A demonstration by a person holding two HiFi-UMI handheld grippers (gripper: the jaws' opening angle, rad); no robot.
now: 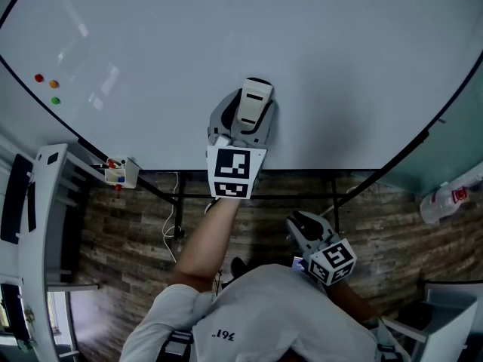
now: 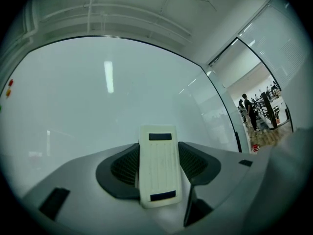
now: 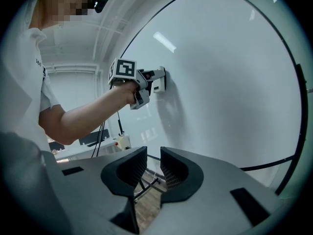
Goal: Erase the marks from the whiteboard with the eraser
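Left gripper [image 1: 250, 119] presses the eraser [image 2: 157, 166] to the whiteboard [image 1: 347, 59]; right gripper [image 3: 153, 173] idle.
The left jaws are clamped on the eraser's two long sides, and its long axis runs 12 to 6 o'clock in the left gripper view. No written marks are discernible near it. Three coloured dots [image 1: 47, 84] lie well apart at 9 o'clock in the head view. The right gripper hangs low at 5 o'clock, jaws a narrow gap apart with nothing between them. The left hand is therefore nearer for any stroke.

Head view looks down; all face whiteboard [image 1: 339, 51].
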